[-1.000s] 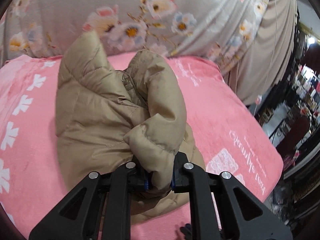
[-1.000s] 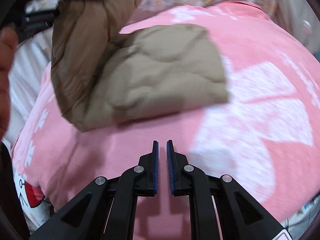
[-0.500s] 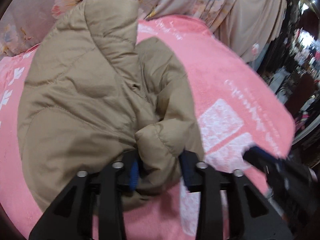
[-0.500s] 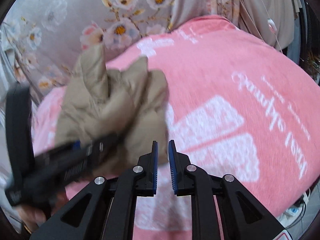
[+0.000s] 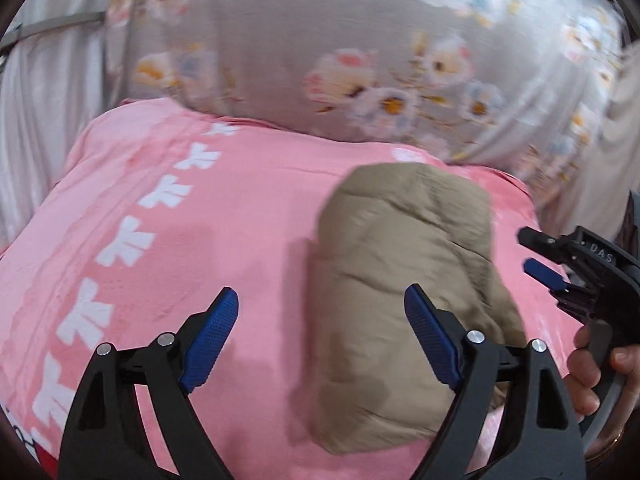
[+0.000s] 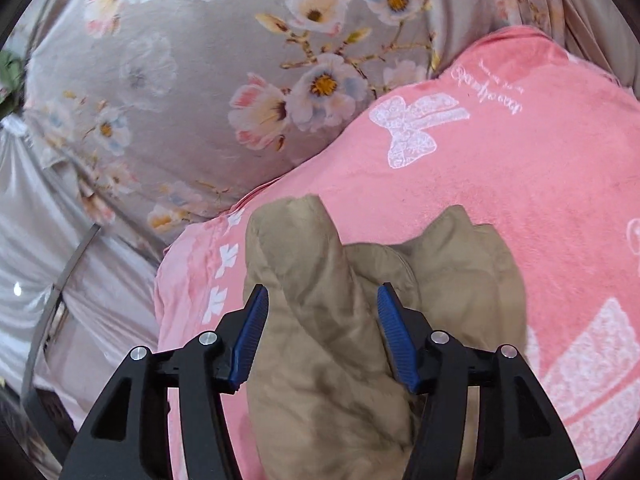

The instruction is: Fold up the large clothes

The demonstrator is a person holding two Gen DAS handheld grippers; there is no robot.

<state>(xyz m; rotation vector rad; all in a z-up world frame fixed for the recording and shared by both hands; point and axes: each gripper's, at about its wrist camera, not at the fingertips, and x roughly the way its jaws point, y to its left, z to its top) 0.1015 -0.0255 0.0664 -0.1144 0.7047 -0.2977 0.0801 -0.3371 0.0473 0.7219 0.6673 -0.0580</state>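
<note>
My left gripper [image 5: 320,344] is spread wide and holds nothing. The jacket [image 5: 404,300] lies folded on the pink blanket [image 5: 200,240], ahead and to the right of its fingers. My right gripper [image 6: 320,332] is also open and empty; a raised fold of the jacket stands between its pads [image 6: 252,332], not pinched. I judge the jacket light, soft and puffy, with a slick shell that springs back. Grip at a thick quilted edge or fold, not flat fabric. No containers are visible.
</note>
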